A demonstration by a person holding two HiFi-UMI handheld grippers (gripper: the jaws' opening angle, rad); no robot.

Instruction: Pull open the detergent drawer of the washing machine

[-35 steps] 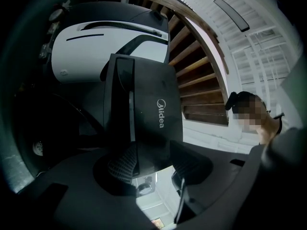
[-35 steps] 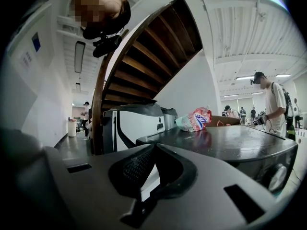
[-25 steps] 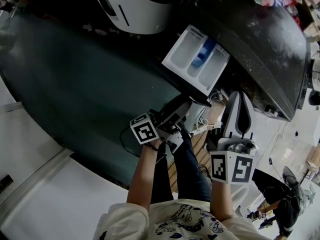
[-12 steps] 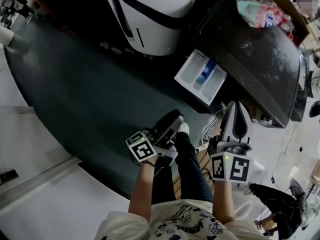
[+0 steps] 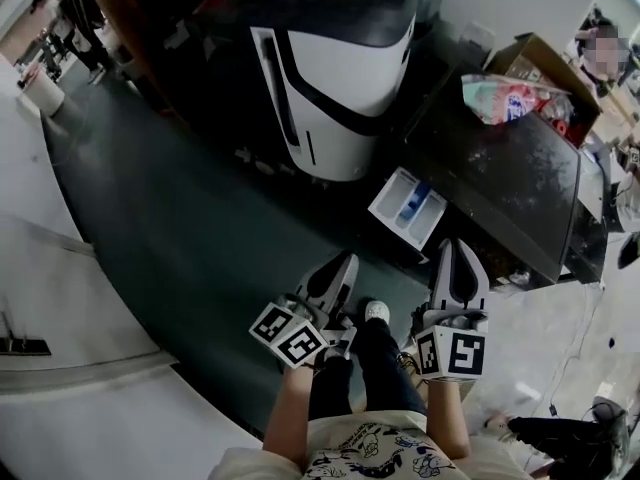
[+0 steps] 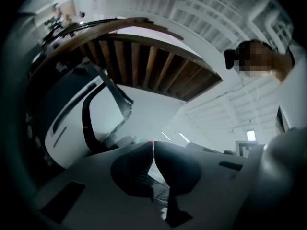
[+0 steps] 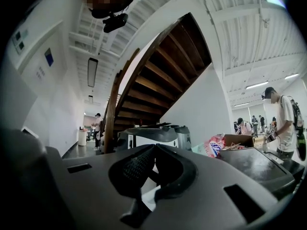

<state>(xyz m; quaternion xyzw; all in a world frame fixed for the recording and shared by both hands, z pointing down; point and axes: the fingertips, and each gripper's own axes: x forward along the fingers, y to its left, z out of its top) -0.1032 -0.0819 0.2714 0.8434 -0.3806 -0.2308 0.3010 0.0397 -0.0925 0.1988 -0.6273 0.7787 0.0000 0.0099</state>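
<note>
Judging drawer (image 5: 408, 208) already out, ahead of and below both grippers; left gripper (image 5: 348, 262) and right gripper (image 5: 456, 248) closed, empty, so withdraw without clipping it.

The left gripper (image 5: 346, 262) and the right gripper (image 5: 456, 248) are held side by side in front of the person, pointing away from the body. Both have their jaws together with nothing between them. The left one sits tilted. Bare forearms (image 5: 294, 414) reach forward behind them.
</note>
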